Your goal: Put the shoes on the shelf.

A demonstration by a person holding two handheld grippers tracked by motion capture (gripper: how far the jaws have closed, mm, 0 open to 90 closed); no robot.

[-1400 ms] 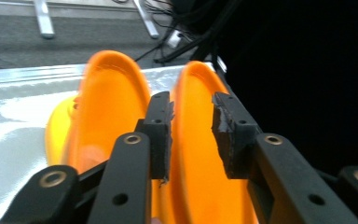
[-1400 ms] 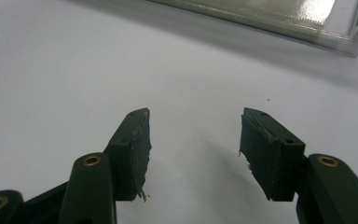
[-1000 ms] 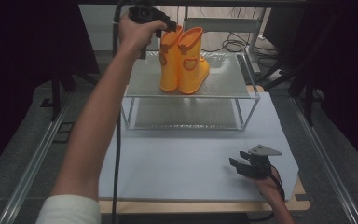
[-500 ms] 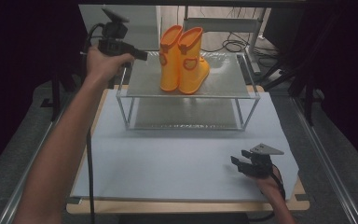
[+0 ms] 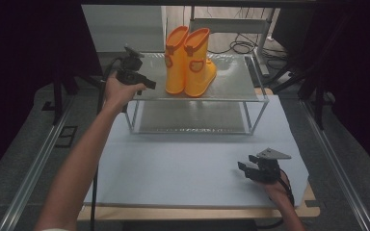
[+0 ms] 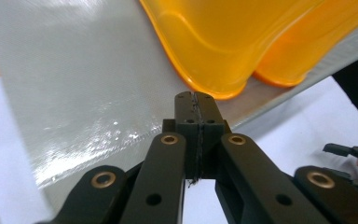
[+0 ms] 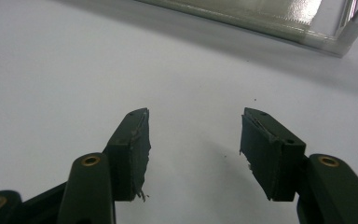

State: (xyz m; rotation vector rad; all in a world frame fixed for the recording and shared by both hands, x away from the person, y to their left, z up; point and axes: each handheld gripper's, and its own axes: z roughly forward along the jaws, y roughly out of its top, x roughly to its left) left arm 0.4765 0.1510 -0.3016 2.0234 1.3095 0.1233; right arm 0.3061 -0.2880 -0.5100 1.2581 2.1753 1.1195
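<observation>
Pulled back from the orange rain boots (image 5: 188, 62), left gripper (image 5: 142, 83) has jaws together, empty; right gripper (image 5: 249, 170) jaws apart. Withdraw clear of the rack (image 5: 250, 89), avoiding a nudge.

High view: fixed above your side, facing forward and down over the whole table (image 5: 183, 163). Left gripper view: rides your left gripper (image 6: 196, 105), very close to the shelf (image 6: 74, 84), boots (image 6: 223, 42) at 12 o'clock. Right gripper view: low over the table, shelf edge at 1 o'clock. All three share that shelf.
</observation>
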